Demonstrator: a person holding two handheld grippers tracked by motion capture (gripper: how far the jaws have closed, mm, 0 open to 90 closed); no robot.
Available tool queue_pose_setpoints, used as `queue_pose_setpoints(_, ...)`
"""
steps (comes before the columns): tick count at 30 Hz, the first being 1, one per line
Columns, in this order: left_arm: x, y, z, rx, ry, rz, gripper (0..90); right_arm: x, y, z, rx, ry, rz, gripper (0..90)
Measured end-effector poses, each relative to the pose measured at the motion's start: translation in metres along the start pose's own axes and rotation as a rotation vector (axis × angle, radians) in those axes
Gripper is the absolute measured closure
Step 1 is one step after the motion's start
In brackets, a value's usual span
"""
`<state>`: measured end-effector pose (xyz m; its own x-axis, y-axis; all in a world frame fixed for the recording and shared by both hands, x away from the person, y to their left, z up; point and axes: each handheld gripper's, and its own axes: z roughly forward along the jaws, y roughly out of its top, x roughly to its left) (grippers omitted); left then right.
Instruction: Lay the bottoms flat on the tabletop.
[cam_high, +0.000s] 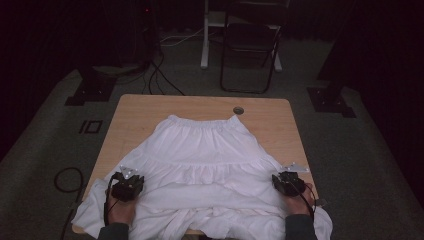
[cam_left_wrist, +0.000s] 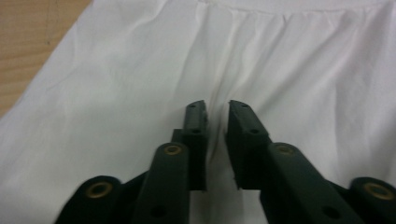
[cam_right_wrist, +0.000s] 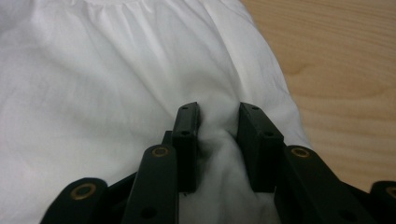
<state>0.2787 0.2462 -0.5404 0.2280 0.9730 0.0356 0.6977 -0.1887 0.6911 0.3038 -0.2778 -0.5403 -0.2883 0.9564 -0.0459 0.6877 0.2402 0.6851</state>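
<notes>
Pinching a raised fold of white skirt (cam_right_wrist: 116, 93) between the nearly closed jaws of the right gripper (cam_right_wrist: 218, 116). Nipping a thin crease with the narrowly parted left gripper (cam_left_wrist: 217, 112) jaws. Spread flat over the wooden table (cam_high: 150, 107), waistband far, hem bunched near.

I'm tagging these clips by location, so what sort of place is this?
Probably a dim lab or studio set up for recording, not a home: a lone wooden table on grey carpet, black stand bases either side, loose cables and a folding chair behind.
</notes>
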Motion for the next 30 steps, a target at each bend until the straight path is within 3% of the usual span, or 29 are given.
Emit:
queue_pose_setpoints(6,0.001,-0.020,-0.019,0.008,-0.007,-0.029,81.9,0.004,-0.020,-0.018,-0.006,0.007,-0.002,70.3)
queue_pose_setpoints(14,0.000,-0.049,-0.050,0.045,0.030,-0.052,82.0,0.003,-0.050,-0.046,0.011,0.004,0.004,71.9)
queue_pose_setpoints(18,-0.005,-0.054,-0.059,0.076,0.052,-0.039,82.1,0.002,-0.057,-0.055,0.026,-0.003,0.013,72.8)
queue_pose_setpoints(21,-0.009,-0.047,-0.057,0.064,0.035,-0.006,75.7,0.002,-0.054,-0.054,0.034,0.000,0.026,69.4)
queue_pose_setpoints(24,-0.017,-0.030,-0.053,0.005,0.023,0.024,67.7,0.007,-0.047,-0.051,-0.024,0.010,0.019,58.7)
queue_pose_setpoints(26,-0.024,-0.013,-0.049,-0.037,0.012,0.046,63.9,0.012,-0.041,-0.050,-0.063,0.006,0.009,54.5)
queue_pose_setpoints(27,-0.024,-0.013,-0.049,-0.037,0.012,0.046,61.5,0.012,-0.041,-0.050,-0.063,0.006,0.009,54.5)
queue_pose_setpoints(28,-0.029,0.007,-0.035,-0.083,-0.001,0.095,61.5,0.015,-0.037,-0.049,-0.084,0.005,0.000,52.9)
queue_pose_setpoints(30,-0.028,0.020,-0.018,-0.078,-0.006,0.094,54.2,0.020,-0.025,-0.038,-0.099,0.007,-0.019,49.6)
